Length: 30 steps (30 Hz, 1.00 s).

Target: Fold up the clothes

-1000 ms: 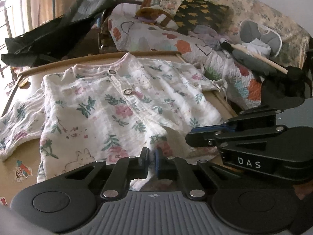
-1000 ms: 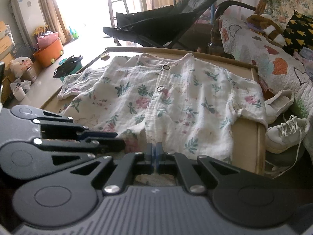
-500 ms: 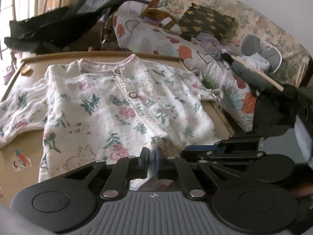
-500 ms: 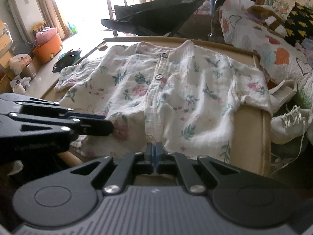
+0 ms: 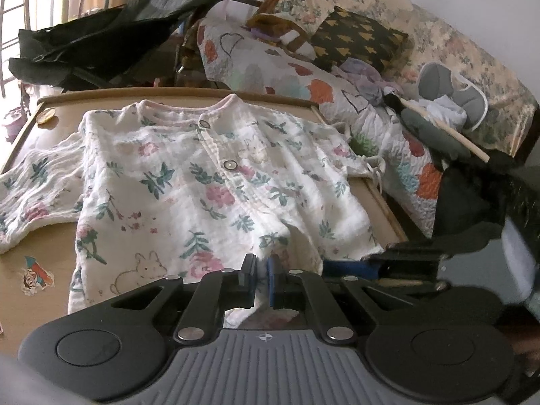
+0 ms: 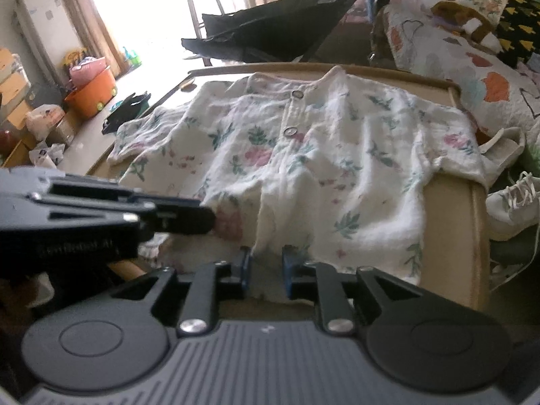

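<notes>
A white floral baby garment (image 5: 209, 182) with snap buttons lies spread flat on a wooden table (image 5: 20, 253), neckline at the far side. It also shows in the right wrist view (image 6: 320, 165). My left gripper (image 5: 261, 278) is at the near hem, jaws slightly apart with the hem cloth between them. My right gripper (image 6: 265, 270) is at the near hem further right, jaws open with cloth between them. The right gripper shows side-on in the left wrist view (image 5: 388, 265); the left gripper shows in the right wrist view (image 6: 175, 219).
A sofa (image 5: 371, 77) with a patterned quilt, a dark cushion (image 5: 357, 40) and clothes stands to the right. A black folding chair (image 5: 111, 30) is behind the table. White sneakers (image 6: 509, 199) lie on the floor at right. An orange bin (image 6: 91, 98) is far left.
Both grippers' jaws have parted from fully shut, the right one more widely. Both views have moved closer to the garment's near hem.
</notes>
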Tool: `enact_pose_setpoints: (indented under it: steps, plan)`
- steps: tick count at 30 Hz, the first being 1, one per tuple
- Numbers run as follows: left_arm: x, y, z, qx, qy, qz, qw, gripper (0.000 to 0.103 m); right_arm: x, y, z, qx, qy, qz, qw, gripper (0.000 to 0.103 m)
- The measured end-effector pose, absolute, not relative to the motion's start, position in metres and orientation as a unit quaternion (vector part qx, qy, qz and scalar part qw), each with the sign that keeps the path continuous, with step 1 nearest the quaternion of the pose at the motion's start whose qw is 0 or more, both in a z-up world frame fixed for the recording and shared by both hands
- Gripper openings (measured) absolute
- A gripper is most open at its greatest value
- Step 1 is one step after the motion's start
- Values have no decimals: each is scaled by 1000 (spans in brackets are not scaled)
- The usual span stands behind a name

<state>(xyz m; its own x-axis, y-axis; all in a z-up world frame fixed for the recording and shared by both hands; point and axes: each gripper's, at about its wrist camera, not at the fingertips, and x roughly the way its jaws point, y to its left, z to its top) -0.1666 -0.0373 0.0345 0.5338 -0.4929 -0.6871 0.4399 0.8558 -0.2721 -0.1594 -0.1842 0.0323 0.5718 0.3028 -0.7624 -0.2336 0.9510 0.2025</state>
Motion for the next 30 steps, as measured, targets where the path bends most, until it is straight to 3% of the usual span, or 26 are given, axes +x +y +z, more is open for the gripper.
enact_pose_setpoints:
  steps: [5,14,30]
  plan:
    - [-166,-33,42,-40,399,-268,876,7,-160,-184,33,27,438,144,887,5]
    - [-170,-27,53,-75,410,-292,861,7,-162,-185,37,7,430,140,892,5]
    - [-164,-43,4,-49,471,-292,831,10,-173,-180,62,-59,410,153,897,5]
